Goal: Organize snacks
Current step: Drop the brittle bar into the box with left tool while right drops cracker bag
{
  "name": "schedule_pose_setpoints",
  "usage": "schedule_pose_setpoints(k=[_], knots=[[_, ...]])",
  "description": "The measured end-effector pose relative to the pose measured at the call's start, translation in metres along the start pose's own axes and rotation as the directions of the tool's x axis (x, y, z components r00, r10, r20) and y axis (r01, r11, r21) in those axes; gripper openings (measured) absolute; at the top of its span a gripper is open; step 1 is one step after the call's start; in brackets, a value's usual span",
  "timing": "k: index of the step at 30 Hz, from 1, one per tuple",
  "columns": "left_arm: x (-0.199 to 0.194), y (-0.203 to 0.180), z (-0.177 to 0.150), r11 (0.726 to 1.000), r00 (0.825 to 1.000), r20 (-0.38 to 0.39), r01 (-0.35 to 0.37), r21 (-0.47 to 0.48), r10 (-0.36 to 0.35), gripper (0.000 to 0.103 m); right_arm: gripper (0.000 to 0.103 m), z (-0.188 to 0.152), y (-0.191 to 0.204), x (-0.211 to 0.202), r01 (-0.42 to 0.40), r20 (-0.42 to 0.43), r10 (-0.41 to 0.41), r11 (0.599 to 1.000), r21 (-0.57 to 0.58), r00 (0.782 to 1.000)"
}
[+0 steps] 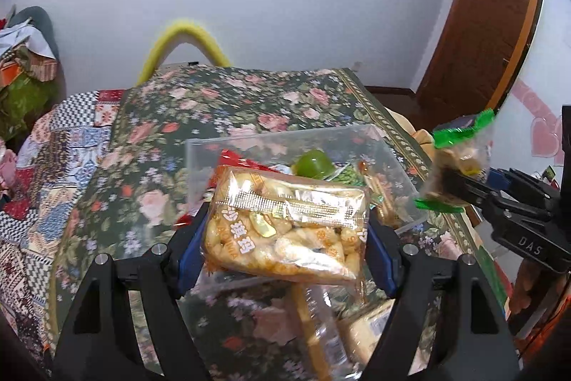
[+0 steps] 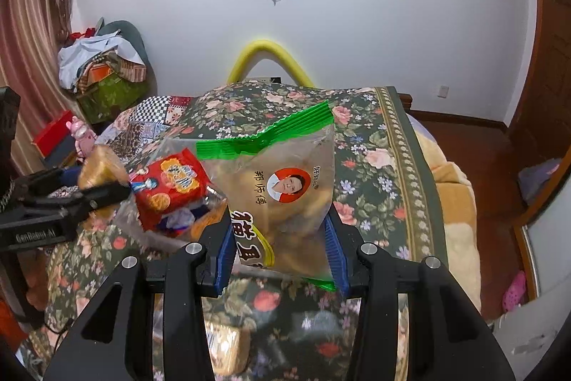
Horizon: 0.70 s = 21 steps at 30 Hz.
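Snacks are being gathered over a table draped in a dark floral cloth [image 1: 249, 95], on which a clear, thin-walled plastic box [image 1: 200, 159] stands (a red packet [image 2: 171, 188], a green jelly cup [image 1: 312, 163] and other small wrappers already lie in it). The box lies straight ahead of and below the left gripper [image 1: 285, 231], which appears the nearer of the two; the right gripper [image 2: 278, 249] is seen to approach from the box's right side. The left jaws are clamped on a glossy golden pack of puffed rice cake [image 1: 285, 224], its long axis crosswise between the blue ribbed pads. The right jaws are clamped on the lower part of a crinkly clear bag with green serrated seals [image 2: 282, 184], held upright with its long axis pointing away from the fingers. Both packs are judged soft and slippery, so a drop into the box is expected to call only for the jaws to be parted above its rim.
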<state>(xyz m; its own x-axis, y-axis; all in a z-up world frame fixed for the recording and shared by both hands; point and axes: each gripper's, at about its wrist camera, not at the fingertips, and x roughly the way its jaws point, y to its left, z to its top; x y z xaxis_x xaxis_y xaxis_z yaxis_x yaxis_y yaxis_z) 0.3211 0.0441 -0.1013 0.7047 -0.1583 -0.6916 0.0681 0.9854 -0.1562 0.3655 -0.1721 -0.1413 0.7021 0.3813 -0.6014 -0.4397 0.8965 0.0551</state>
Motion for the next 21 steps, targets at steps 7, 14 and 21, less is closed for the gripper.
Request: schedule_pose_setpoints(k=[7, 14, 21], knots=[[0.04, -0.013, 0.012, 1.0, 0.999, -0.032, 0.019, 0.015, -0.019, 0.076, 0.041, 0.014, -0.013, 0.025, 0.0, -0.02, 0.0, 1.0, 0.021, 1.0], [0.069, -0.007, 0.029, 1.0, 0.999, -0.037, 0.002, 0.001, -0.001, 0.076, 0.041, 0.023, -0.017, 0.048, -0.025, -0.043, 0.027, 0.999, 0.038, 0.999], [0.092, 0.002, 0.039, 0.999, 0.998, -0.052, -0.034, -0.018, 0.033, 0.076, 0.041, 0.023, -0.011, 0.072, -0.053, -0.079, 0.054, 0.998, 0.019, 0.995]])
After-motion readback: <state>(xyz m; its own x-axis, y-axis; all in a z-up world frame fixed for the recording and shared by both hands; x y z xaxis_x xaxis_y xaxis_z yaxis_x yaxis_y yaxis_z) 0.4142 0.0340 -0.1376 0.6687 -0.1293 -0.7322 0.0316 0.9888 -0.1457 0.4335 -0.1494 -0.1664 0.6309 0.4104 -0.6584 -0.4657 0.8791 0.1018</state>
